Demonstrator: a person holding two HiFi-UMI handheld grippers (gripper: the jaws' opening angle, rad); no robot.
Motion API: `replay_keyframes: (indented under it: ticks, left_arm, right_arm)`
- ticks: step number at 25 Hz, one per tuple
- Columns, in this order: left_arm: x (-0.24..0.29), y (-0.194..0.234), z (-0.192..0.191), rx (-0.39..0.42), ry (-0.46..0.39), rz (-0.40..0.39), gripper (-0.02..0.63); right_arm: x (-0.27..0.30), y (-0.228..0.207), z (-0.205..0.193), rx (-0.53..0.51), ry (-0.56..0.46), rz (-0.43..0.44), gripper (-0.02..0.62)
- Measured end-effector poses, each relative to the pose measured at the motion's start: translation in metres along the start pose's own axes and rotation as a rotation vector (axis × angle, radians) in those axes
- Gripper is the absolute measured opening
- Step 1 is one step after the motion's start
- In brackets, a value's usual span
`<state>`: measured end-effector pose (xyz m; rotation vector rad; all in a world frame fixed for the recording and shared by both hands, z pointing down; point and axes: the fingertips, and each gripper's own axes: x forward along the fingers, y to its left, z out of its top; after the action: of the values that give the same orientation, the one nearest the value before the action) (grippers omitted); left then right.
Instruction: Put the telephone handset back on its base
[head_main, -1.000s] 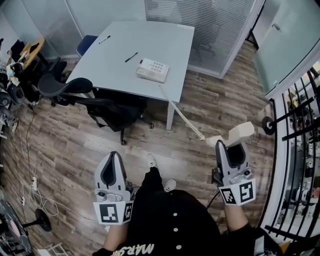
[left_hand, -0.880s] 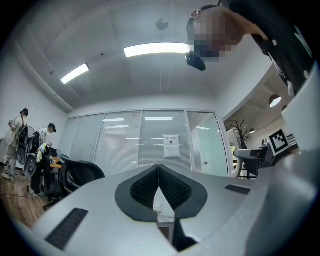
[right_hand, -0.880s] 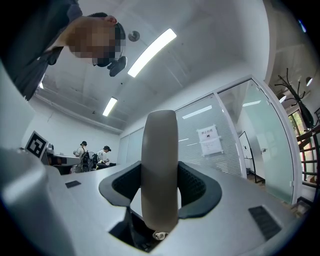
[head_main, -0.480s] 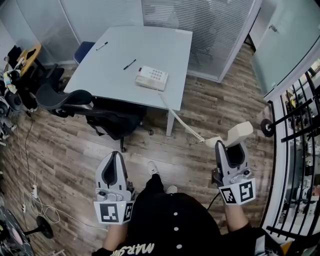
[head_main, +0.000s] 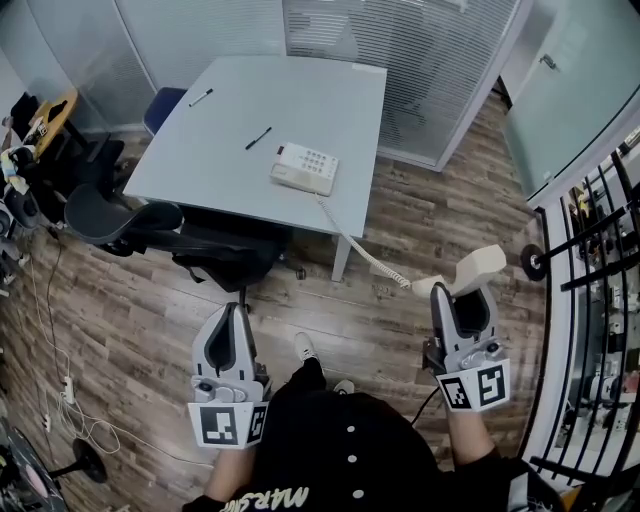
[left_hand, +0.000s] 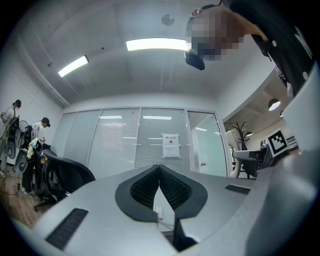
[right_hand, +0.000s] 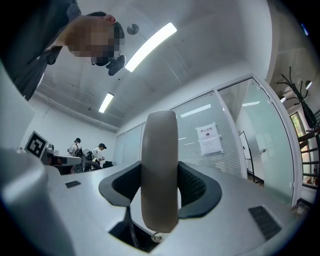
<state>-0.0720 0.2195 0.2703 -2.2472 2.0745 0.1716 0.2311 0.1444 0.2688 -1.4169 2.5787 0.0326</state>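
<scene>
Handset (head_main: 472, 268) is lying crosswise in the right gripper (head_main: 462, 292), wide jaws clamping its middle, in the head view; the base (head_main: 304, 168) is sitting on the table (head_main: 300, 90) well ahead and leftward, coiled cord (head_main: 365, 255) sagging between. The left gripper (head_main: 228, 318), nearer the base, is carrying nothing. Its view is showing jaws pressed together, the base barely peeking beneath. In the right gripper view the handset is filling the gap, base unseen.

Cream handset (head_main: 468, 272) off its white base (head_main: 304, 168), coiled cord (head_main: 364, 255) between

Smooth matt cream plastic handset (head_main: 476, 268), matt grey tabletop (head_main: 300, 100), wood-grain plank floor (head_main: 130, 290), frosted glass partition walls (head_main: 200, 30)
</scene>
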Motion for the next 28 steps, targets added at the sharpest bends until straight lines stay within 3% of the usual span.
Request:
replay_keyframes:
  ticks: [28]
  left_arm:
    - [0.119, 0.068, -0.007, -0.025, -0.054, -0.082, 0.017]
  right_arm:
    - [0.117, -0.009, -0.006, -0.050, -0.041, -0.066, 0.235]
